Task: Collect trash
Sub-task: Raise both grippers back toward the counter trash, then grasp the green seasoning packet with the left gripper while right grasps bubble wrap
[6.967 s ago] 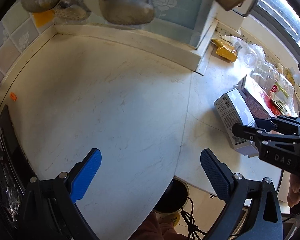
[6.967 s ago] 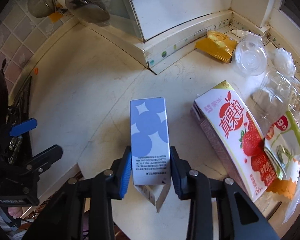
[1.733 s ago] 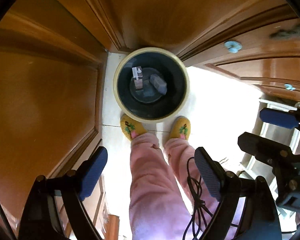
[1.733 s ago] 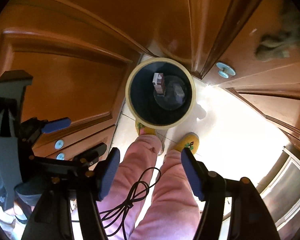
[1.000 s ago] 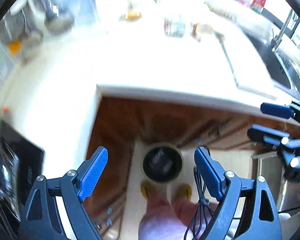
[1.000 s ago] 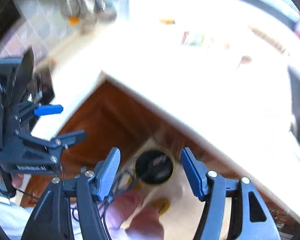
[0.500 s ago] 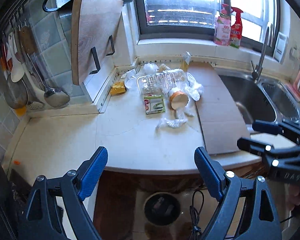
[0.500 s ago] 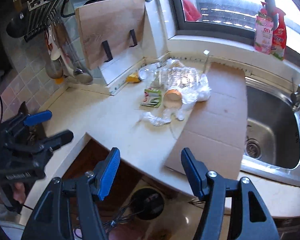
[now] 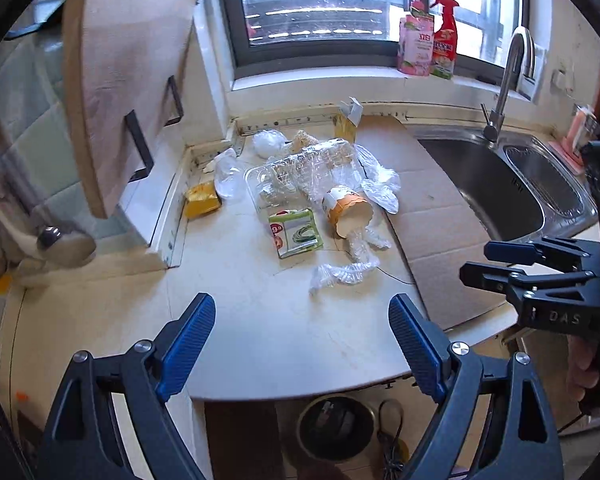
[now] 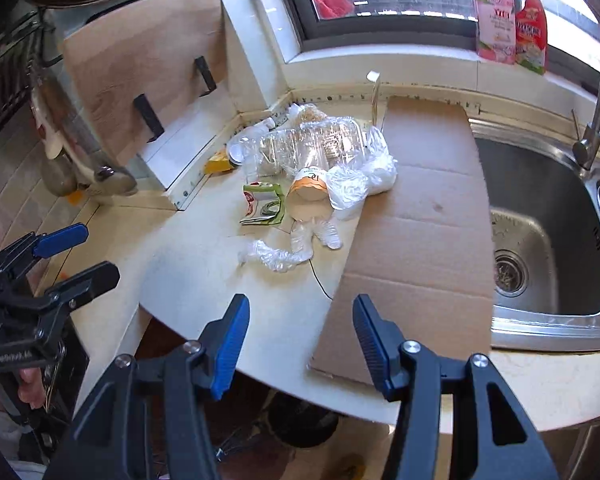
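A heap of trash lies on the pale counter (image 9: 260, 320): a green snack wrapper (image 9: 296, 233) (image 10: 262, 204), an orange paper cup on its side (image 9: 348, 214) (image 10: 310, 190), a clear plastic tray (image 9: 300, 172) (image 10: 308, 146), crumpled plastic film (image 9: 340, 272) (image 10: 276, 256) and a yellow packet (image 9: 202, 198). The round trash bin (image 9: 336, 426) stands on the floor below the counter edge. My left gripper (image 9: 302, 344) is open and empty above the counter's front. My right gripper (image 10: 300, 336) holds nothing; its jaws are closing over the counter edge and the cardboard.
A flat cardboard sheet (image 10: 416, 240) lies between the trash and the steel sink (image 10: 548, 232) with its tap (image 9: 504, 80). A wooden cutting board (image 9: 116, 80) leans at the left wall. Two bottles (image 9: 428, 44) stand on the windowsill. Ladles hang at far left.
Both views have swung up from the floor bin to the countertop and come nearer the trash heap. The right jaws stand narrower than half a second ago.
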